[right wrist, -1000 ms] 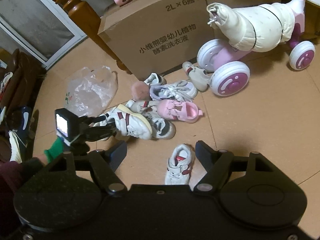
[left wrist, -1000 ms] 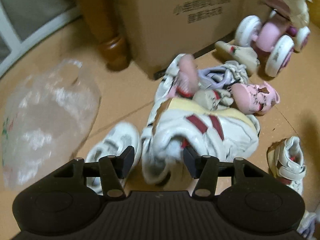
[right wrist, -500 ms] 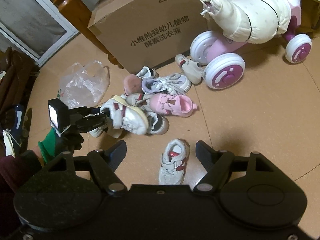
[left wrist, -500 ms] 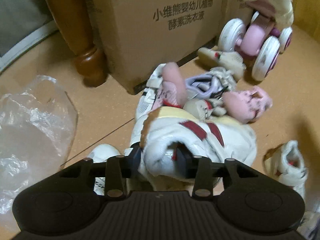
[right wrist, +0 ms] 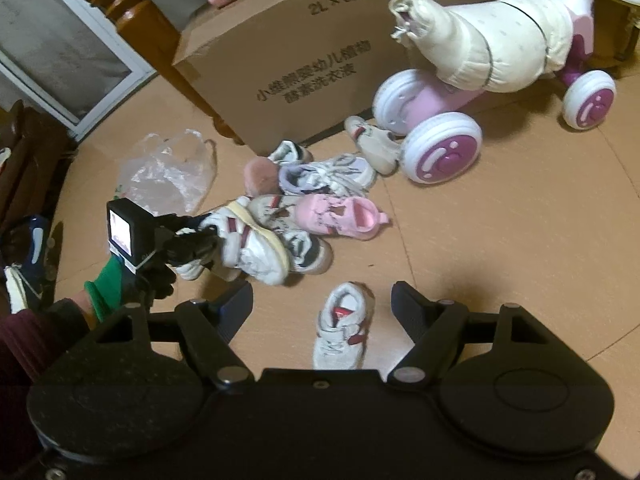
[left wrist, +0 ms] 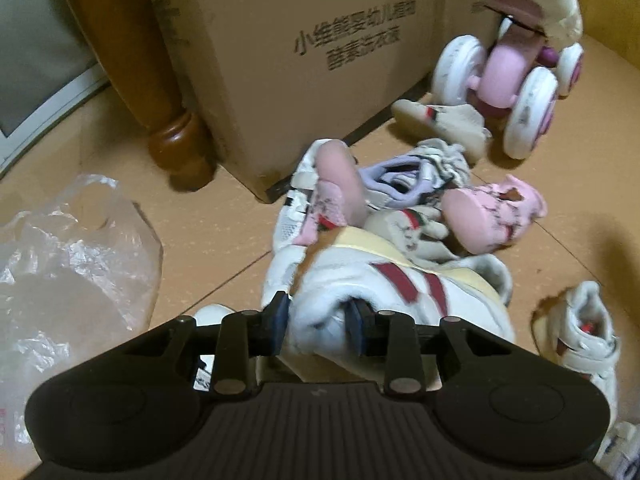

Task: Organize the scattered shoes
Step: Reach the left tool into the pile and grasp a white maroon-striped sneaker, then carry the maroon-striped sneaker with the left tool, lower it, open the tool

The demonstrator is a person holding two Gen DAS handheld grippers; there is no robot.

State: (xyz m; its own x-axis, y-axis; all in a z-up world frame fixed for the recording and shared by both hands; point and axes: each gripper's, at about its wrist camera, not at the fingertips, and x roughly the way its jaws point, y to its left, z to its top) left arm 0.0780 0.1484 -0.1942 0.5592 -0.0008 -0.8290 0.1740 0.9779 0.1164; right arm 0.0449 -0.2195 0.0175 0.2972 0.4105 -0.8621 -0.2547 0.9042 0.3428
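Left gripper newly clamped onto padded collar of white leather sneaker with dark red stripes; previously open. Ready for lifting. Right gripper open, empty.

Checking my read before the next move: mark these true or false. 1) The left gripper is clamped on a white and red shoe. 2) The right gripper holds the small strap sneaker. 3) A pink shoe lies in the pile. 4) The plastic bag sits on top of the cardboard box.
1) True: the left gripper pinches the heel collar of the white and red shoe.
2) False: the right gripper is open above the small strap sneaker, not gripping it.
3) True: the pink shoe.
4) False: the plastic bag lies on the floor beside the cardboard box.
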